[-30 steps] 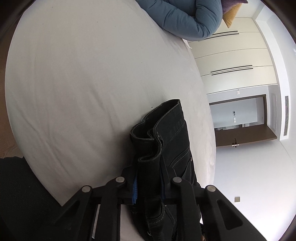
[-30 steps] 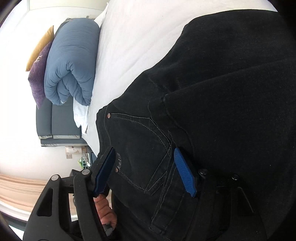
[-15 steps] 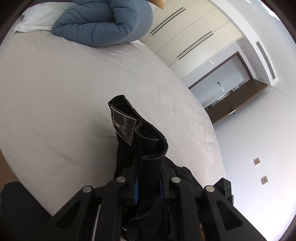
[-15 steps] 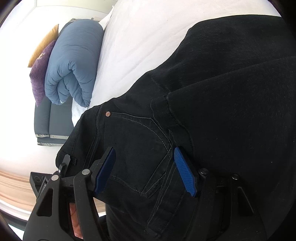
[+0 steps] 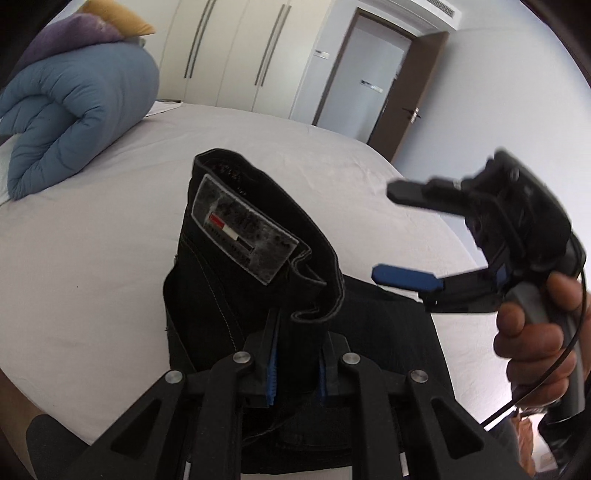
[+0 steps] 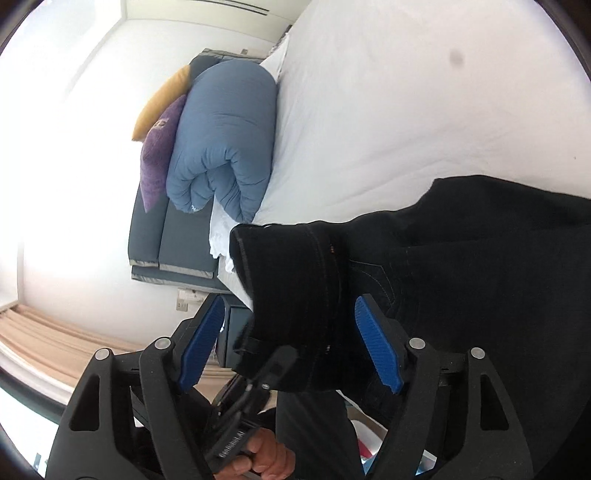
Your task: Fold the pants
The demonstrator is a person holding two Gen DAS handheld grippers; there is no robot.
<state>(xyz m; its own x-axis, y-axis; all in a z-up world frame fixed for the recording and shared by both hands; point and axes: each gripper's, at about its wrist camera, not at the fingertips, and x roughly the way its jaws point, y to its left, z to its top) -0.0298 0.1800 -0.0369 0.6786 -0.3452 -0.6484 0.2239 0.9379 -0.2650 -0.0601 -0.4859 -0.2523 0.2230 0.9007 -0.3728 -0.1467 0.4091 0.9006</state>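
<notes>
Bedroom, left wrist view: white bed (image 5: pixel 92 280) filling the lower and middle ground, sheet smooth with faint creases. Rolled blue duvet (image 5: pixel 74 122) at the far left end, a purple cushion (image 5: pixel 66 40) and a yellow cushion (image 5: pixel 118 22) stacked behind it. Cream wardrobe doors (image 5: pixel 236 51) with long dark handles along the back wall; a dark-framed doorway (image 5: pixel 373 74) to their right; pale wall beyond. Black pants (image 5: pixel 258 266) bunched on the bed's near edge, waistband lifted upright with a grey label patch (image 5: pixel 243 229) facing the camera. Left gripper (image 5: pixel 295 369): jaws nearly together, clamped on the waistband fold. Right gripper (image 5: pixel 410 236) held in a hand (image 5: pixel 532 325) at the right, above the cloth, its jaws opening with nothing between them.

Right wrist view, rolled sideways: same bed (image 6: pixel 406 110), duvet (image 6: pixel 225 140) and cushions at the head; a dark grey headboard (image 6: pixel 170 243) behind; a beige curtain (image 6: pixel 44 332) at the lower left. Pants (image 6: pixel 461 266) spread across the right, the raised waistband end standing beyond the wide-apart blue pads (image 6: pixel 201 343), untouched by them. Left gripper and its hand (image 6: pixel 266 458) below, gripping that end.
</notes>
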